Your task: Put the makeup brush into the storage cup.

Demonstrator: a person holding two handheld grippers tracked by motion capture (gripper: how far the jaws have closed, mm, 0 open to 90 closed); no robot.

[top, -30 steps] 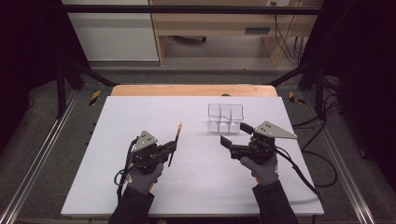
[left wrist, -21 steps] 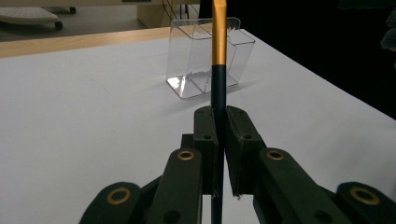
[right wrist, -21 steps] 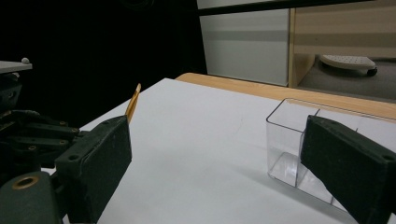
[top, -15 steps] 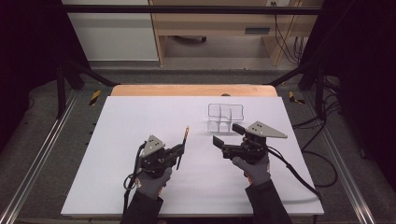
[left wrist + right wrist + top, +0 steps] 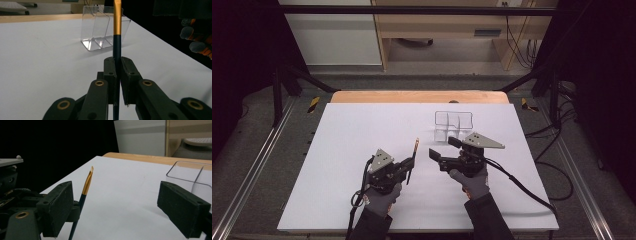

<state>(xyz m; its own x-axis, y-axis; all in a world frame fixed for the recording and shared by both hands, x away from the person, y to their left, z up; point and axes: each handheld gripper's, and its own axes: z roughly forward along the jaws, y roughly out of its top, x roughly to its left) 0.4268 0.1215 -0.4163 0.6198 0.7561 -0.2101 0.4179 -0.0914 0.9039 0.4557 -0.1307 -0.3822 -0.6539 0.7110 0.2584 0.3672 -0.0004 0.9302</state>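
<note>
Clear plastic organizer (image 5: 454, 124) stands beyond the held brush (image 5: 412, 161).

The brush (image 5: 117, 37) tip is cut off by the left gripper view's top edge; its lower handle is hidden between the jaws.

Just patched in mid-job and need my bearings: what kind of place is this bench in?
Probably a lab or workshop test station. A white table stands between metal rails, loose cables lie on the floor, and a wooden workbench sits behind.
</note>
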